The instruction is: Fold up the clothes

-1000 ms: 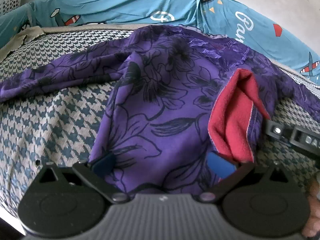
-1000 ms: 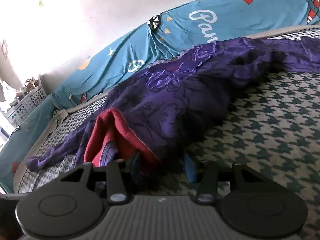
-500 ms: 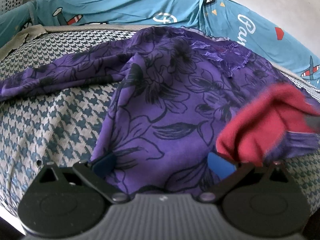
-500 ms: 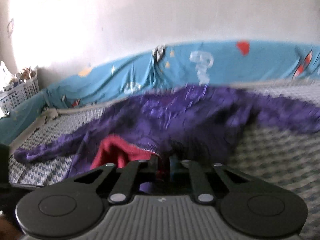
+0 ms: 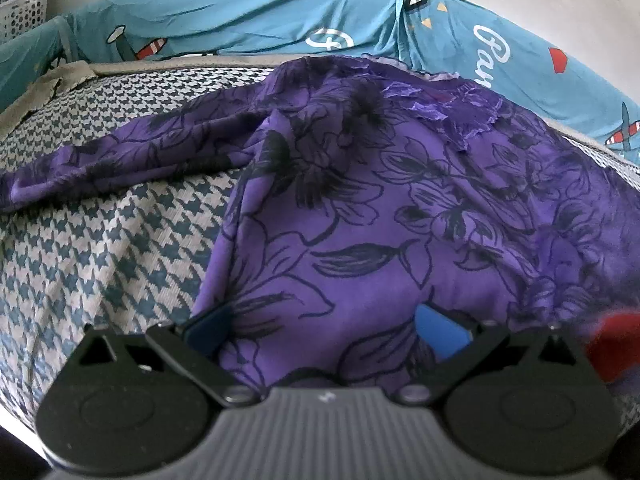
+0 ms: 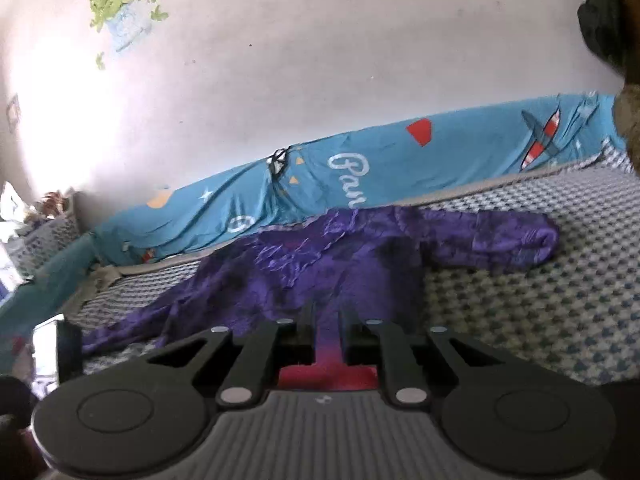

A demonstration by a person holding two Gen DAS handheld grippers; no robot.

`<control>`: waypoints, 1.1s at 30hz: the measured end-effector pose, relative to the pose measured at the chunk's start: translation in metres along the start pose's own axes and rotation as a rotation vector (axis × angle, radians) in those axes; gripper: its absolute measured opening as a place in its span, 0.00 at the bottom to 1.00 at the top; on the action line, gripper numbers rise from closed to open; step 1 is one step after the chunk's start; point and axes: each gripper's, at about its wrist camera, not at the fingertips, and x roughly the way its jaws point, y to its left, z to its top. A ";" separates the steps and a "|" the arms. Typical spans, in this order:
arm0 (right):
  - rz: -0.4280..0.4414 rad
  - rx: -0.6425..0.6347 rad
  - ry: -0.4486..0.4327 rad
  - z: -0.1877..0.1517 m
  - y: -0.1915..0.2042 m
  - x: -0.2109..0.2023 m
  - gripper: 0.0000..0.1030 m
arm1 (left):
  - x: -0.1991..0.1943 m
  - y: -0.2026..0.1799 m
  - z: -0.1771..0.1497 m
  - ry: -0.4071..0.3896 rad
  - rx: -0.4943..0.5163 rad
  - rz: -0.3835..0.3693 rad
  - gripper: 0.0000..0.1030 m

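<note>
Purple floral garment (image 5: pixel 360 208) lies spread on the houndstooth bed (image 5: pixel 100 248); left claw (image 5: pixel 324 330) spread wide over its near hem, right claw (image 6: pixel 326 334) pinching what looks like its red-lined edge.

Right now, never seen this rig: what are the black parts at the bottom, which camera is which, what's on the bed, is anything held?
No robot here: a person carries a two-finger gripper in each hand, each with a fisheye camera looking along its fingers. The black parts are the grippers' own bodies.

Left view: the left gripper stands open, with the hem of a purple flowered top lying between its blue pads.

Right view: the right gripper is pinched shut on the top's edge, whose red lining shows just behind the fingers.

The top lies spread on a checked bed cover, with a blue patterned sheet along the wall.
</note>
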 end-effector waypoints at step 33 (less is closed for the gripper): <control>-0.076 0.099 0.178 0.040 -0.102 0.145 0.23 | 0.001 -0.004 0.001 -0.037 0.005 0.015 1.00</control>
